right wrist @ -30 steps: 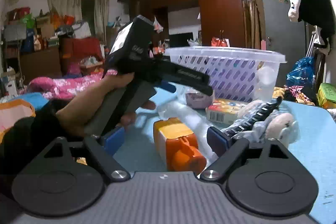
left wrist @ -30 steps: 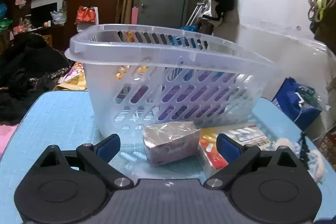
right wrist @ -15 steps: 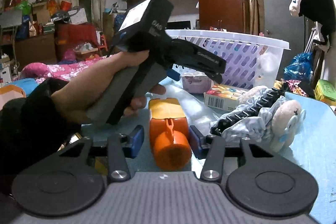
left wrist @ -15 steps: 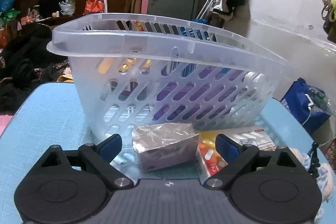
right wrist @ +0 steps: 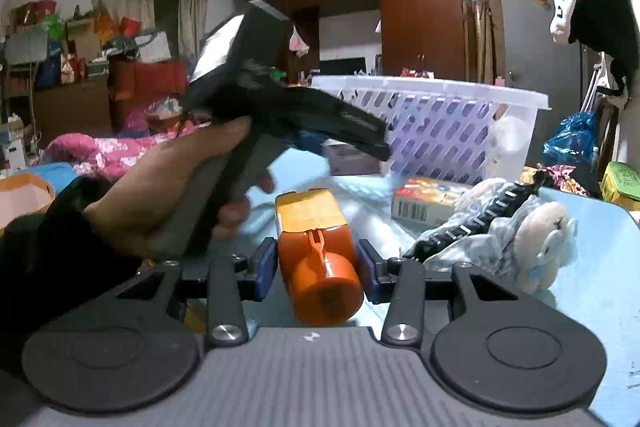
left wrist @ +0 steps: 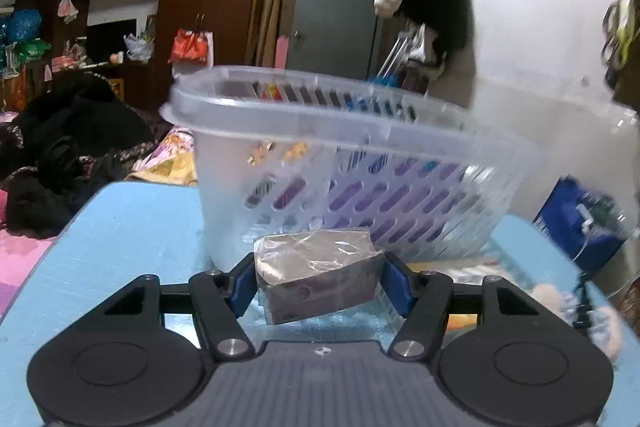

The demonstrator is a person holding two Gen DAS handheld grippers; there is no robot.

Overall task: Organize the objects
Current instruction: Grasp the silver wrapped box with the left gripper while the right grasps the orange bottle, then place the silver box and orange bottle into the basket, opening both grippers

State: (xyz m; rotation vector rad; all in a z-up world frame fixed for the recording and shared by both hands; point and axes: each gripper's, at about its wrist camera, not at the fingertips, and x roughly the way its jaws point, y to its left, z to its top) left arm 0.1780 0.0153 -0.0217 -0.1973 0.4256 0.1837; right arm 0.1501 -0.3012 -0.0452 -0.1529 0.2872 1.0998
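Observation:
My left gripper (left wrist: 320, 283) is shut on a purple box wrapped in clear film (left wrist: 318, 279), held tilted just above the blue table in front of the white slotted basket (left wrist: 360, 147). My right gripper (right wrist: 316, 265) is shut on an orange and yellow bottle (right wrist: 318, 251), its orange cap toward the camera. In the right wrist view the hand with the left gripper (right wrist: 352, 141) is at the left, its tips by the purple box (right wrist: 352, 159) near the basket (right wrist: 440, 123).
A flat colourful box (right wrist: 424, 203) lies on the blue table (right wrist: 600, 267) before the basket. A bagged plush toy with a black comb-like piece (right wrist: 500, 227) lies at the right. A blue bag (left wrist: 580, 223) sits beyond the table's right edge. Clothes lie off to the left.
Both grippers have closed: the left on the purple wrapped box, the right on the orange bottle. The left gripper has lifted the box, which now tilts.

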